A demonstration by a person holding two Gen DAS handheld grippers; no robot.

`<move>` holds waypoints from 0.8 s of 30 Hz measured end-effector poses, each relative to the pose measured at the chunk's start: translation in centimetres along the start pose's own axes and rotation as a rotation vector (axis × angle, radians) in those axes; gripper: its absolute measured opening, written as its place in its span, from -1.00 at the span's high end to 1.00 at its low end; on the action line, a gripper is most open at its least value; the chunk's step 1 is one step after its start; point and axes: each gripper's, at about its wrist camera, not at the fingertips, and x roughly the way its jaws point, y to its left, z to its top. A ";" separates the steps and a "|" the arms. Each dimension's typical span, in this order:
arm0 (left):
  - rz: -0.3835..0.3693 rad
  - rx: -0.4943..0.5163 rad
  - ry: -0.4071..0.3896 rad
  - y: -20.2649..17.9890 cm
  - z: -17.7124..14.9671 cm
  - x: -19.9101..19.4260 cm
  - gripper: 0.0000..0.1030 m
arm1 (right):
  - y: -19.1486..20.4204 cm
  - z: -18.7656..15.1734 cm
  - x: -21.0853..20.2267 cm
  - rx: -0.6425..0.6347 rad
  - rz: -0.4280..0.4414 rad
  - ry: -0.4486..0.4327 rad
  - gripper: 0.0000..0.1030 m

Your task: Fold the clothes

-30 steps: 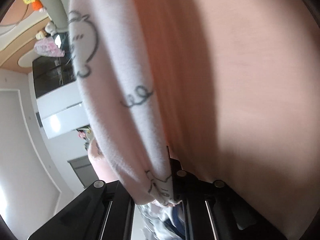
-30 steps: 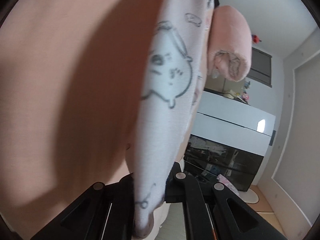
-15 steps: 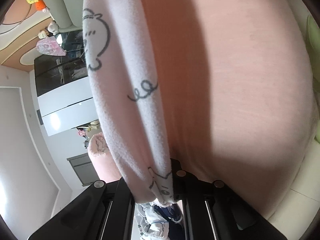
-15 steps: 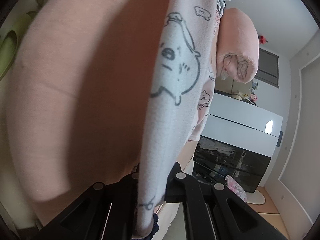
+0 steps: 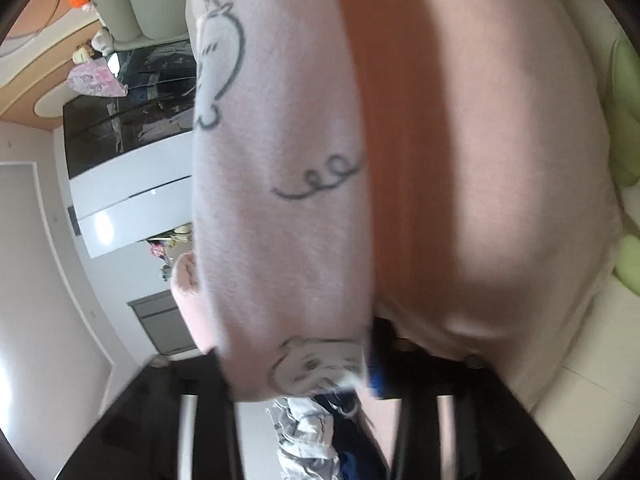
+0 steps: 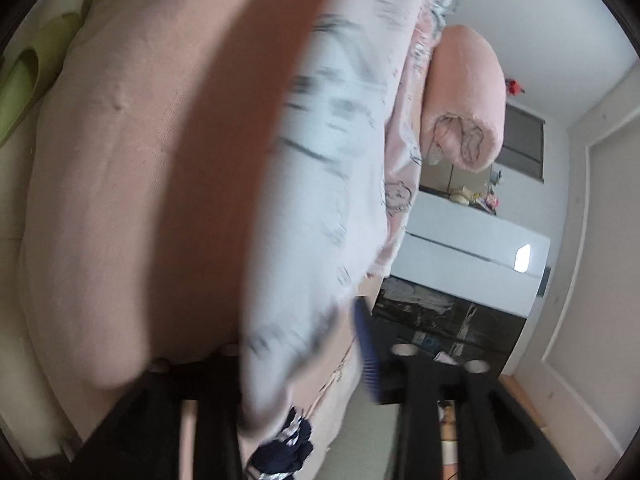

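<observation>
Fleecy pink garment (image 5: 280,220) looks light and limp, best pinched at its 6 o'clock hem, where left gripper (image 5: 316,392) and right gripper (image 6: 316,384) both stand spread apart.

left gripper (image 5: 316,364): jaws parted (blurred) | right gripper (image 6: 308,356): jaws parted wide

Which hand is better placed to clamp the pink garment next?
Left, probably: the garment spans the whole gap of the left gripper; at the right gripper it hangs to one side, blurred.
</observation>
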 end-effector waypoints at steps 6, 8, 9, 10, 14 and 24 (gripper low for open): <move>0.035 -0.027 -0.016 -0.2 -1.0 -0.6 -0.59 | -1.7 -0.8 -0.8 0.094 0.104 0.016 -0.41; 0.025 -0.013 -0.018 -0.2 -1.5 -0.9 -0.59 | -1.1 -0.6 -1.2 0.069 0.097 0.015 -0.41; 0.019 0.000 -0.020 -0.3 -1.8 -1.2 -0.59 | -0.8 -0.7 -1.5 0.049 0.087 0.008 -0.41; 0.015 0.023 -0.024 -0.5 -2.2 -1.4 -0.59 | -0.4 -0.8 -2.0 0.028 0.077 -0.002 -0.42; -0.006 0.093 -0.052 -1.2 -3.2 -2.5 -0.60 | -0.2 -1.2 -3.1 -0.025 0.060 -0.033 -0.47; -0.058 -0.045 -0.050 0.6 -5.1 -2.2 -0.70 | -1.7 1.1 -1.6 0.012 0.056 -0.097 -0.49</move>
